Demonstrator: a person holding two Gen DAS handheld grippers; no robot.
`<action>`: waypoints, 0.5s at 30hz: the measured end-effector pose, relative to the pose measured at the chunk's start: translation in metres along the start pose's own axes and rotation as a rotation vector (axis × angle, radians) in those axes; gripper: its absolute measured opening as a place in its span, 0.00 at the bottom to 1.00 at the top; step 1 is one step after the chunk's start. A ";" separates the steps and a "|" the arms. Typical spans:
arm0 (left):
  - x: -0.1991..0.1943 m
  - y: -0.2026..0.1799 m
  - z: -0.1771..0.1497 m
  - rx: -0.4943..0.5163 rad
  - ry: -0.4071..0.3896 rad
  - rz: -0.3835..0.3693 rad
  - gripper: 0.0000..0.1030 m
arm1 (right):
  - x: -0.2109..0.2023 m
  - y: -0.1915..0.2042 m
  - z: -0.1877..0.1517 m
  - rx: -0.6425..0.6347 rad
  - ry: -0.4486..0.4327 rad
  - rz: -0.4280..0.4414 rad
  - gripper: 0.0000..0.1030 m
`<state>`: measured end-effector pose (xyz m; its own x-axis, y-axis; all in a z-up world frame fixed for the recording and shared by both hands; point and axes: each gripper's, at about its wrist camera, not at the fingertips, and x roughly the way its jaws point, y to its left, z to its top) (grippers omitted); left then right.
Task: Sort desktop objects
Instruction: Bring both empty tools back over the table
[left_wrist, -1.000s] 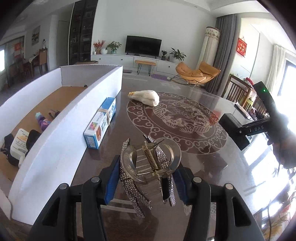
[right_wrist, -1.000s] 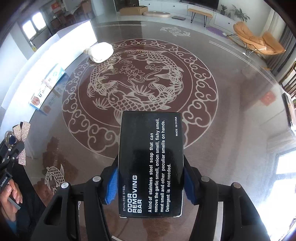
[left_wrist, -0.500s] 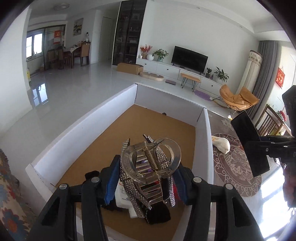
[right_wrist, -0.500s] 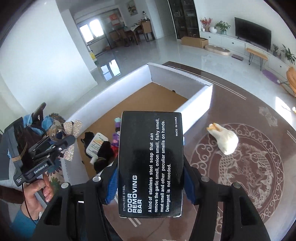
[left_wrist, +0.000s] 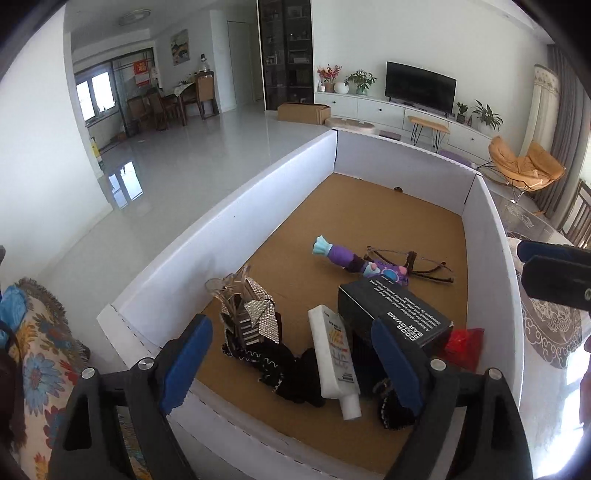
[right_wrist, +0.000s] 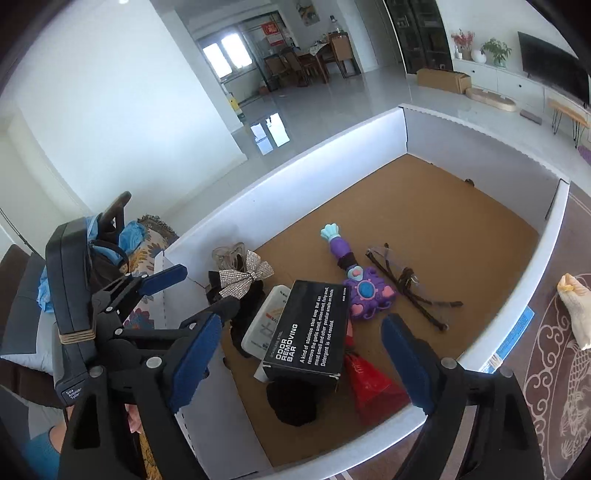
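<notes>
1. Left gripper (left_wrist: 291, 354), lower centre of the left wrist view: it gripped the hair clip a second ago, now its jaws are opening with nothing between them.
2. Hair clip (left_wrist: 245, 306) now lies in the box (left_wrist: 229, 236), left of centre, on dark cloth, apart from the pads.
3. White tube (left_wrist: 334, 354), centre, lies beside the clip among the earlier items.
4. Black soap box (left_wrist: 395, 314), right of centre, was clamped by the right gripper a second ago; now it rests tilted on the pile.
5. Right gripper (right_wrist: 301, 354), lower centre of the right wrist view: jaws opening, released, soap box below them, not pinched.
6. Both drops look done; a pale bag (right_wrist: 576, 310) at the far right edge remains on the table (right_wrist: 546, 369), likely next.
</notes>
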<state>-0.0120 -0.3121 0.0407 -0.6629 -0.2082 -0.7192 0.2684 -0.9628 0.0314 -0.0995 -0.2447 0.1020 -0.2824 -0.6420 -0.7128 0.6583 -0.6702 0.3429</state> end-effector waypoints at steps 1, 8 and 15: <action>-0.011 -0.006 -0.002 0.005 -0.026 -0.021 0.85 | -0.016 -0.006 -0.004 0.000 -0.043 -0.012 0.94; -0.095 -0.099 -0.033 0.137 -0.166 -0.307 0.86 | -0.116 -0.097 -0.089 0.066 -0.166 -0.235 1.00; -0.084 -0.217 -0.091 0.334 -0.052 -0.367 1.00 | -0.163 -0.190 -0.217 0.271 -0.074 -0.410 1.00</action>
<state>0.0490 -0.0696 0.0308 -0.7079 0.1543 -0.6892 -0.2217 -0.9751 0.0094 -0.0272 0.0686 0.0201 -0.5356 -0.3235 -0.7801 0.2802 -0.9395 0.1972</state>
